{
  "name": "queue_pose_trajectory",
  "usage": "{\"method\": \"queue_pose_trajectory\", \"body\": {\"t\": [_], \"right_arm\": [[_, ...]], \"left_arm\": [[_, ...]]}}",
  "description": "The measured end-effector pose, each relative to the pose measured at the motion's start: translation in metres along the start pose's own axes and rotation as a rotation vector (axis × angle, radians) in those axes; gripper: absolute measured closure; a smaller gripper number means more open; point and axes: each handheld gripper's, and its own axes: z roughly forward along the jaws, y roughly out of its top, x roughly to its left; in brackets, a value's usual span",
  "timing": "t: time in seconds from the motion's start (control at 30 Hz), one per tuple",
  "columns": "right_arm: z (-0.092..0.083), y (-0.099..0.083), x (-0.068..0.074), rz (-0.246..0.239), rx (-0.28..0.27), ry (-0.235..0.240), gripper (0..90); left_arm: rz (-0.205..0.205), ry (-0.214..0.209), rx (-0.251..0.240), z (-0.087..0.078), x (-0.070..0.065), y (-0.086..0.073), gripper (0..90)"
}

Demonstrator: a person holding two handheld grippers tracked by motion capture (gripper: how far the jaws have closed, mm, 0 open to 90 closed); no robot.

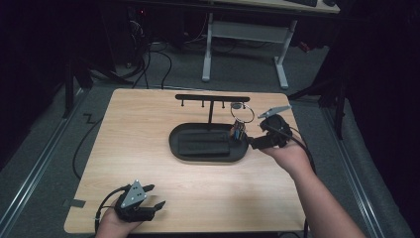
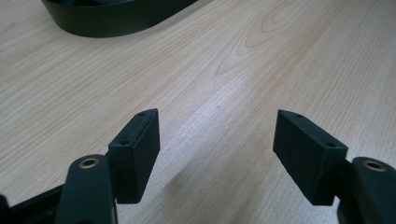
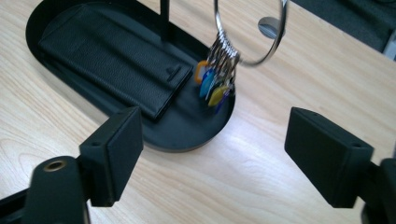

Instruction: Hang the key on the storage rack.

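Right gripper [image 1: 251, 142] is sitting at the right end of the black oval tray [image 1: 174, 144], jaws wide with nothing between them. Large silver key ring [image 3: 250, 32] with coloured keys [image 3: 215, 84] is hanging from the black T-shaped hook stand [image 1: 212, 98], keys dangling over the tray's right end beside the black leather wallet [image 3: 112, 60]. Left gripper [image 1: 154, 197] is resting at the near edge of the light wooden table [image 1: 148, 119], jaws wide, holding nothing.
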Motion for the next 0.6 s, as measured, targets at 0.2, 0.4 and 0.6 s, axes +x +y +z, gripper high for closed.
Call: {"method": "queue_pose_trajectory", "body": {"t": [0.2,0.4,0.6], "right_arm": [[0.010,-0.043,0.016,0.023,-0.071,-0.002,16.3],[0.031,-0.105,0.036,0.088,-0.156,0.028,16.0],[0.043,-0.162,0.056,0.135,-0.206,0.063,16.0]], "left_arm": [[-0.013,0.003,0.001,0.000,0.002,-0.002,32.0],[-0.019,0.005,0.007,0.002,0.002,-0.003,31.9],[-0.021,0.006,0.002,0.002,0.002,-0.004,31.8]]}}
